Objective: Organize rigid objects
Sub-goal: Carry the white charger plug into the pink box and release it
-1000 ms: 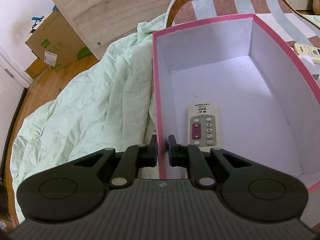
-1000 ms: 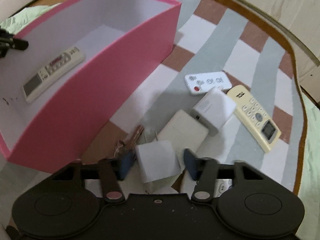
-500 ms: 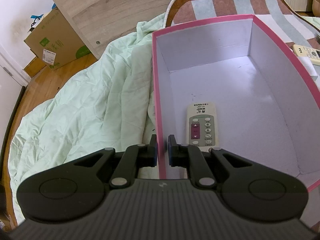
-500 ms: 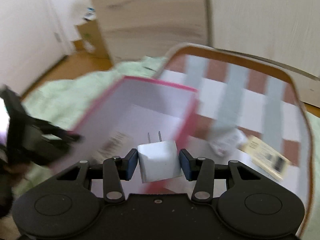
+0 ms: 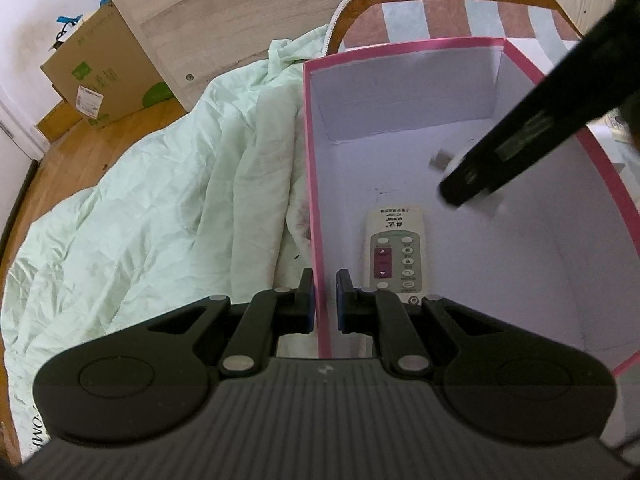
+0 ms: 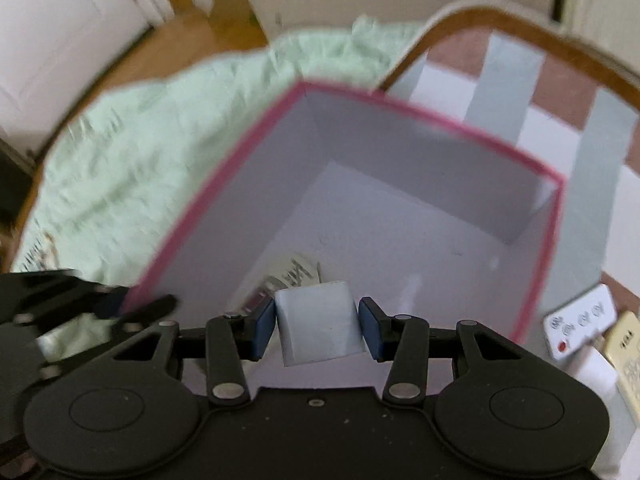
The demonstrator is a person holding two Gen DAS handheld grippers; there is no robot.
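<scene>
A pink box with a white inside [image 5: 400, 46] [image 6: 420, 118] stands on a striped mat. My left gripper [image 5: 325, 300] is shut on the box's left wall near its front corner. A white remote [image 5: 395, 254] lies on the box floor; in the right wrist view it is blurred and partly hidden [image 6: 298, 272]. My right gripper [image 6: 318, 328] is shut on a white plug adapter [image 6: 318, 328] and holds it above the inside of the box. In the left wrist view the right gripper [image 5: 520, 136] reaches in from the upper right.
A pale green quilt [image 5: 160, 200] lies left of the box. A cardboard carton [image 5: 100, 76] stands on the wood floor at the back left. A small white remote [image 6: 580, 322], a cream remote [image 6: 626, 344] and a white charger [image 6: 588, 372] lie on the mat right of the box.
My right gripper has lifted the white adapter from the mat and carried it left over the box opening. It now shows in the left wrist view. My left gripper has kept its hold.
</scene>
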